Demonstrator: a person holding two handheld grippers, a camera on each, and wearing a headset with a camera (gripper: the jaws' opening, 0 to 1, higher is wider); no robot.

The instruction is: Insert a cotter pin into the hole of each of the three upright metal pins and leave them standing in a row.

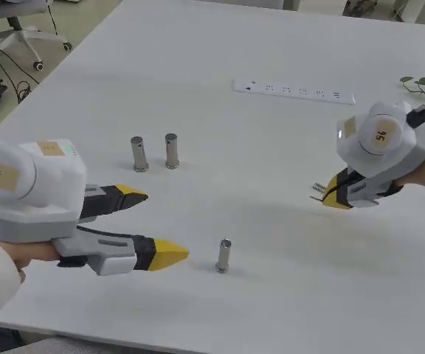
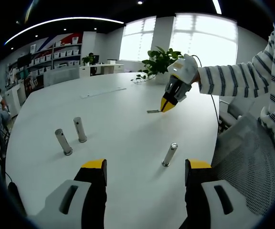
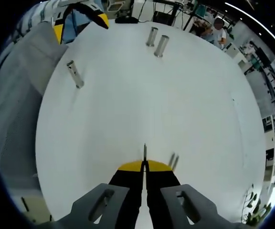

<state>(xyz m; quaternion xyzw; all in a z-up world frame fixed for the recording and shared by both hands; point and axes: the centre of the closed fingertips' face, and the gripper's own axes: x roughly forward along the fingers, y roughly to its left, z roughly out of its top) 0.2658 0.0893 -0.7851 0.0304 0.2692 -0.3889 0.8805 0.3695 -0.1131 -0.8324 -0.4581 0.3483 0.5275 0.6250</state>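
Right tool clamps a cotter pin — left tool released; the unbraced metal pin could tip on insertion.

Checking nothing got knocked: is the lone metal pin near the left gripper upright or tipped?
Upright. The lone metal pin stands on its base on the table, round top facing up, apart from the left gripper.

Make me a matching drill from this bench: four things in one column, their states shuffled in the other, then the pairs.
Things:
1. left tool
2. right tool
3. nearest metal pin
4. power strip

States:
A. shut on a cotter pin
B. white, lying flat
C. open, holding nothing
D. upright, standing alone

Pairs: 1-C, 2-A, 3-D, 4-B
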